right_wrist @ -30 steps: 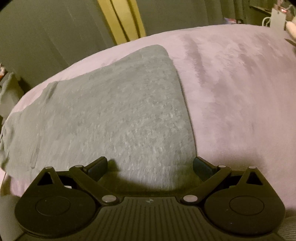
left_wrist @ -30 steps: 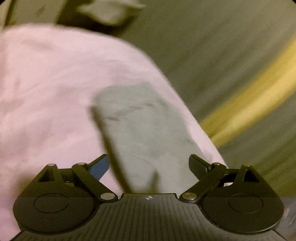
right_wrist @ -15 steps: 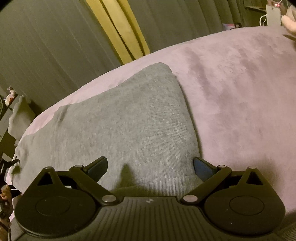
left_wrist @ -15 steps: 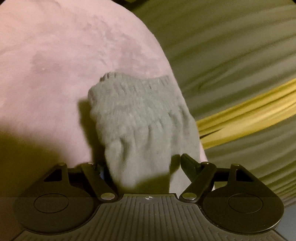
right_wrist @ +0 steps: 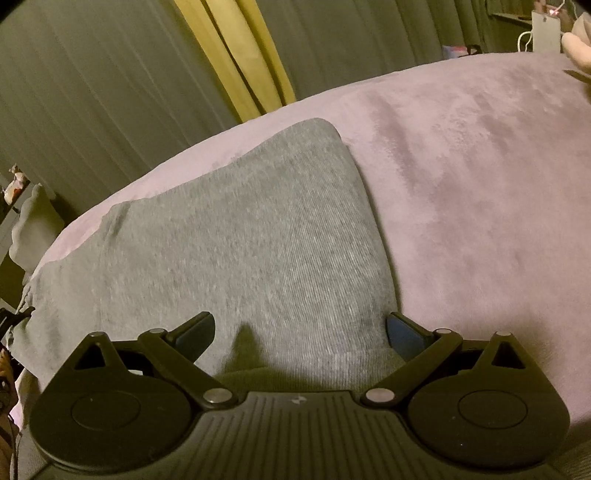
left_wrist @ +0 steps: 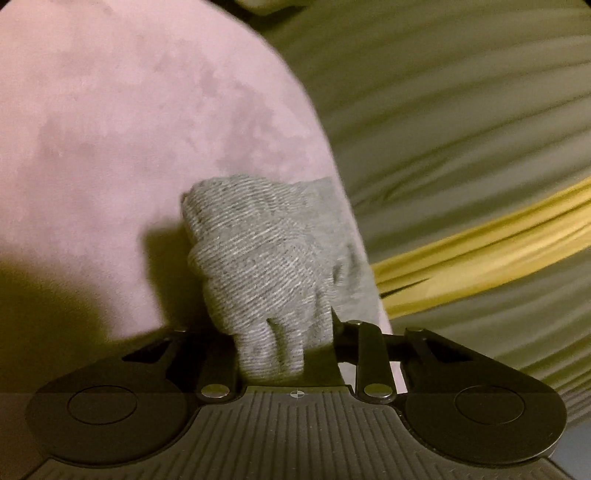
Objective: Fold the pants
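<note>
Left wrist view is showing our left tool [left_wrist: 282, 332] at the bottom centre of the frame, its jaws closing with a bunched end of the grey pants [left_wrist: 266, 258] between them; the ribbed fabric is puckering into folds where the fingers are pinching it. That bunch is lying at the right edge of the pink bed cover [left_wrist: 129, 147], which is filling the upper left of the frame. To the right, olive curtains [left_wrist: 461, 110] are hanging with a yellow band [left_wrist: 480, 251] running across them.

In the right wrist view we are holding the right tool [right_wrist: 300, 330] with its jaws spread wide, gripping nothing, and the pants [right_wrist: 240, 240] are lying flat under it in the centre and lower left of the frame. The cloth is tapering to a rounded corner in the upper middle. Pink cover [right_wrist: 480, 184] is spreading across the right half. A yellow curtain strip [right_wrist: 240, 55] is hanging at the top, and a white tag [right_wrist: 546, 31] is sitting in the upper right corner.
</note>
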### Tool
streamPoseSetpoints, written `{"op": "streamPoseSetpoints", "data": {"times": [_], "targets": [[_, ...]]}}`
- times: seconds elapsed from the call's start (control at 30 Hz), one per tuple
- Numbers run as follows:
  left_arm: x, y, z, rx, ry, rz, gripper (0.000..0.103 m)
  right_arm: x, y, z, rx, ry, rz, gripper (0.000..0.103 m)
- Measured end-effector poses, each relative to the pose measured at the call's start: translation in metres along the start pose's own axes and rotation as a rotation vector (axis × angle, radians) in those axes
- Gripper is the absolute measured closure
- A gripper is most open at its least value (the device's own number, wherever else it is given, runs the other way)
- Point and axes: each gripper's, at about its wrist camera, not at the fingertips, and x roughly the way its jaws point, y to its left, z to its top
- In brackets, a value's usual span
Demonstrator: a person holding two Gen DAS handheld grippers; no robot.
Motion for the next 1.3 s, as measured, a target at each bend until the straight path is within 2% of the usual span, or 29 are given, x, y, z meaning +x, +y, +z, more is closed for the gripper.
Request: {"op": "streamPoseSetpoints", "data": {"times": [0.1,0.17,0.2,0.23,0.3,0.33,0.43,0.57,0.73,0.87,0.93,1.0,1.07,1.13,1.2,1.27,1.3], "targets": [[-0.001,-0.011,-0.004,0.051,-0.014,0.035,0.069,0.0,-0.001,0.0,0.009,0.0,0.002,0.004],[0.005,-0.008,-0.003,-0.003,0.006,0.071,0.05,0.0,0.0,0.0,0.005,0.004,-0.004,0.004],[0.01,-0.005,-0.003,-0.044,0.019,0.083,0.049,0.0,0.0,0.0,0.003,0.006,-0.007,0.004],[0.014,-0.001,-0.002,-0.087,0.027,0.081,0.049,0.0,0.001,0.0,0.002,0.007,-0.01,0.004],[0.012,0.0,0.0,-0.134,0.025,0.064,0.062,-0.001,0.001,0.0,0.005,0.007,-0.01,0.004],[0.009,-0.004,0.0,-0.116,0.018,0.055,0.073,-0.001,0.0,0.0,0.012,0.006,-0.01,0.004],[-0.01,-0.035,-0.005,0.05,-0.035,0.038,0.079,-0.003,-0.004,0.0,0.039,0.0,0.003,0.004],[-0.046,-0.097,-0.026,0.28,-0.099,-0.066,0.079,-0.005,-0.011,0.001,0.087,-0.006,0.027,0.004],[-0.081,-0.18,-0.083,0.531,-0.117,-0.218,0.079,-0.012,-0.018,0.001,0.138,-0.031,0.066,0.004],[-0.085,-0.24,-0.165,0.771,-0.049,-0.328,0.078,-0.02,-0.023,0.001,0.175,-0.071,0.1,0.004],[-0.075,-0.258,-0.212,0.885,0.037,-0.35,0.075,-0.025,-0.027,0.001,0.2,-0.099,0.115,0.004],[-0.058,-0.265,-0.256,0.956,0.159,-0.337,0.065,-0.03,-0.033,0.001,0.23,-0.122,0.132,0.004],[-0.036,-0.262,-0.303,1.043,0.298,-0.295,0.033,-0.035,-0.038,0.0,0.258,-0.14,0.141,0.004],[-0.026,-0.255,-0.342,1.157,0.412,-0.264,0.031,-0.038,-0.041,0.0,0.274,-0.154,0.144,0.004],[-0.027,-0.249,-0.367,1.267,0.48,-0.239,0.028,-0.04,-0.043,0.001,0.279,-0.165,0.155,0.004],[-0.034,-0.243,-0.369,1.308,0.461,-0.197,0.02,-0.042,-0.042,0.0,0.266,-0.176,0.163,0.004],[-0.039,-0.239,-0.363,1.294,0.441,-0.193,0.017,-0.043,-0.04,0.0,0.248,-0.184,0.176,0.004]]}}
